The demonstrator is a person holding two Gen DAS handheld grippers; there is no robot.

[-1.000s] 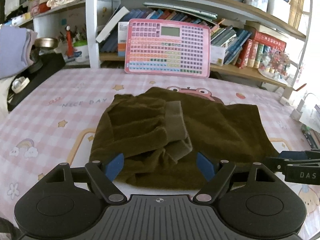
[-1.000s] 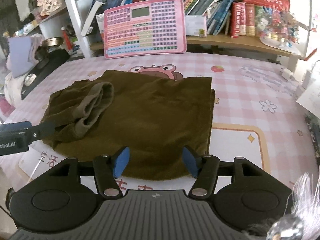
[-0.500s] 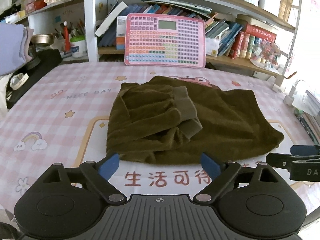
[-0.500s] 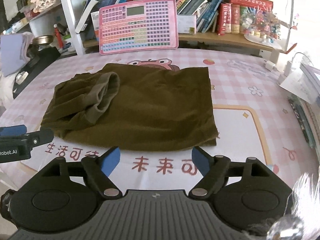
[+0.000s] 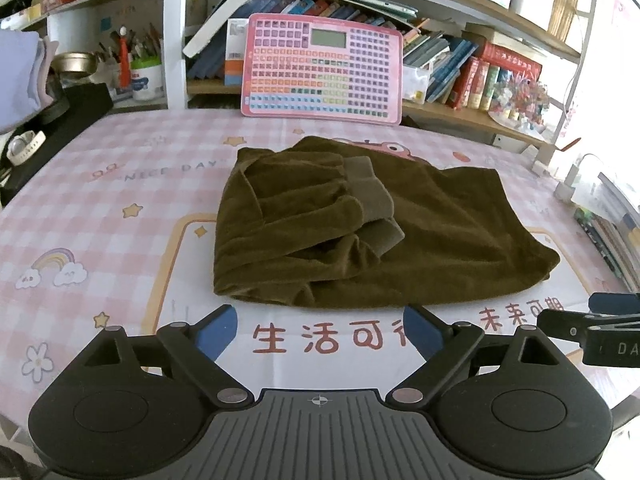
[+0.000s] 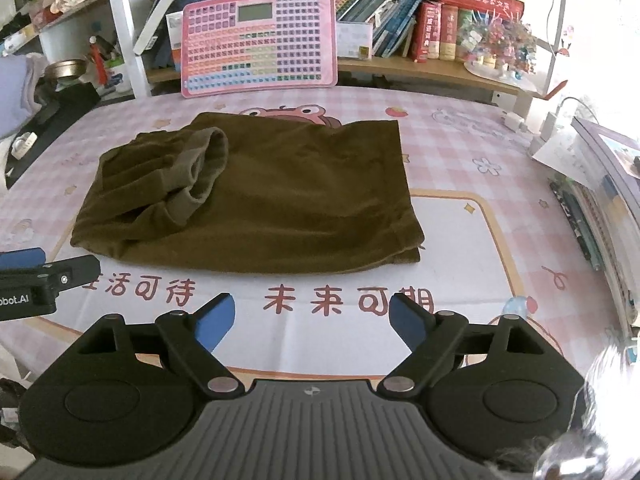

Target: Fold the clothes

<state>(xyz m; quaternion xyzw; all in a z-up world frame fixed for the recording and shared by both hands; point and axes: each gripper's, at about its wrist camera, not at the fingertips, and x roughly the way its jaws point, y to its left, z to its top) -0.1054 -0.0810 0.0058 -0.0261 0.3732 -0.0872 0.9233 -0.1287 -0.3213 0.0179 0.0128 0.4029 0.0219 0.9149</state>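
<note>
A dark olive-brown garment lies folded flat on the pink checked table mat, with its sleeves and paler cuffs laid over its left half. It also shows in the right wrist view. My left gripper is open and empty, just short of the garment's near edge. My right gripper is open and empty, a little back from the near edge. Each gripper's side shows at the edge of the other's view.
A pink keyboard toy leans against the bookshelf behind the garment. Books and pens lie along the table's right edge. A black case with a watch and a metal bowl sit at the far left.
Both grippers have drawn back from the garment toward the table's near edge and opened wider. The garment lies still where it was let go.
</note>
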